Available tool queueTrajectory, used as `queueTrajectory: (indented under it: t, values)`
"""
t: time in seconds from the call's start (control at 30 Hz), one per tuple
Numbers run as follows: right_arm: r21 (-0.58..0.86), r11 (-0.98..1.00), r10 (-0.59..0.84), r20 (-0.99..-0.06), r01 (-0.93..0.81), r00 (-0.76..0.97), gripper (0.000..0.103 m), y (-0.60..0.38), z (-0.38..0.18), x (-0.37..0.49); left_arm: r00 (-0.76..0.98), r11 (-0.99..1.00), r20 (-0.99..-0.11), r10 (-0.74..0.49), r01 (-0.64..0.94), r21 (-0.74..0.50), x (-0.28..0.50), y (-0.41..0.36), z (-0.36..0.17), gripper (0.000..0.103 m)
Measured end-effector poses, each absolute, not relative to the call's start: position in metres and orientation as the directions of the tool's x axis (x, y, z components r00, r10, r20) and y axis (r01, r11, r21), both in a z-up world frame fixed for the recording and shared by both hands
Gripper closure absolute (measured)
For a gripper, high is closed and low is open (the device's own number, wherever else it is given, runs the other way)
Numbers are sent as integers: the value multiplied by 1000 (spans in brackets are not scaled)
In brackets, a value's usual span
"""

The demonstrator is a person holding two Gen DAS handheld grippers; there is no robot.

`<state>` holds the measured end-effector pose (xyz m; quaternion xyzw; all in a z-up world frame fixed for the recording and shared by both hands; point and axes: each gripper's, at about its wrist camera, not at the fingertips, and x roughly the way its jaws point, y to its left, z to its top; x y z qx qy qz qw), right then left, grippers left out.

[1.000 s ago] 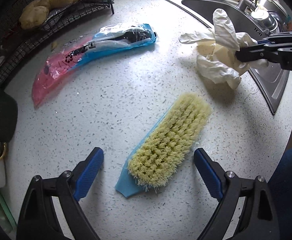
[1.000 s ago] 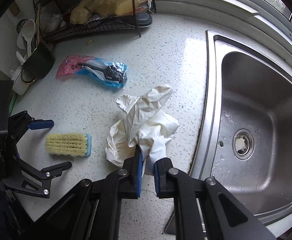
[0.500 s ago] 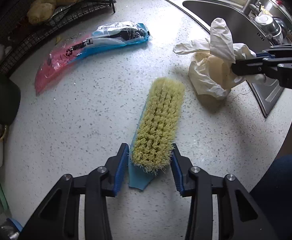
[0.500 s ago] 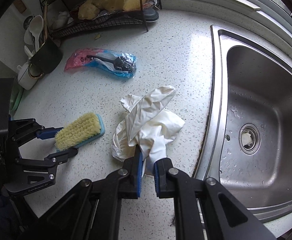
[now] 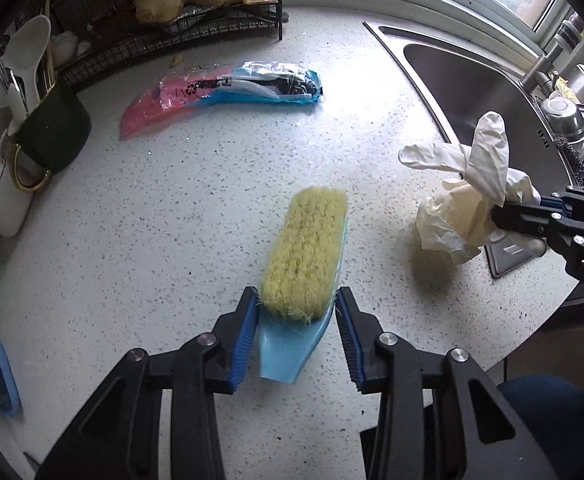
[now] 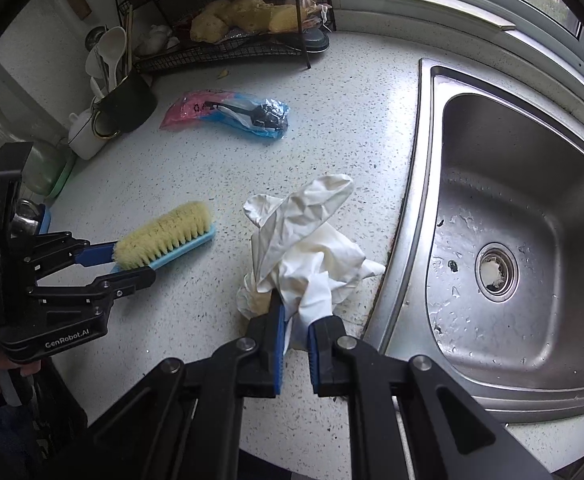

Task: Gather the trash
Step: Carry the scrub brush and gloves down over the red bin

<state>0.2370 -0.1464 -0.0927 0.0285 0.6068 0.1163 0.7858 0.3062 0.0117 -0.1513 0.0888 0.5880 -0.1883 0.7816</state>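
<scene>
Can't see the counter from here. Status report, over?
Left gripper shut on scrub brush. Right gripper shut on crumpled white gloves. Plastic wrapper on the countertop, not yet collected. Nothing blocking.

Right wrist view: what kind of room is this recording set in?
Most likely a home kitchen: a stainless steel sink set into a speckled countertop below a window, a wire rack holding food, and a utensil holder with ladles against the wall.
</scene>
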Motion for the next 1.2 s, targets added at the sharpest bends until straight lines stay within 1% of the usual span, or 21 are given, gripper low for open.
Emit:
queueTrajectory:
  t: [0.33, 0.53, 0.8, 1.0, 1.2]
  values:
    - [197, 953, 256, -931, -231, 259, 94, -157, -72, 198, 302, 942, -940, -159, 331, -53, 259, -11, -119, 67]
    - [215, 939, 286, -921, -267, 264, 94, -163, -65, 176, 333, 946, -930, -153, 322, -40, 231, -19, -97, 68]
    - [229, 920, 321, -906, -318, 276, 94, -178, -51, 132, 366, 949, -919, -144, 316, -23, 181, -46, -82, 68]
    - [235, 912, 331, -906, -335, 264, 94, -195, -53, 91, 360, 950, -923, -138, 312, -21, 132, -71, -85, 69]
    - [246, 906, 332, -918, -345, 217, 94, -209, -66, 46, 314, 948, -938, -151, 314, -47, 84, -95, -107, 69]
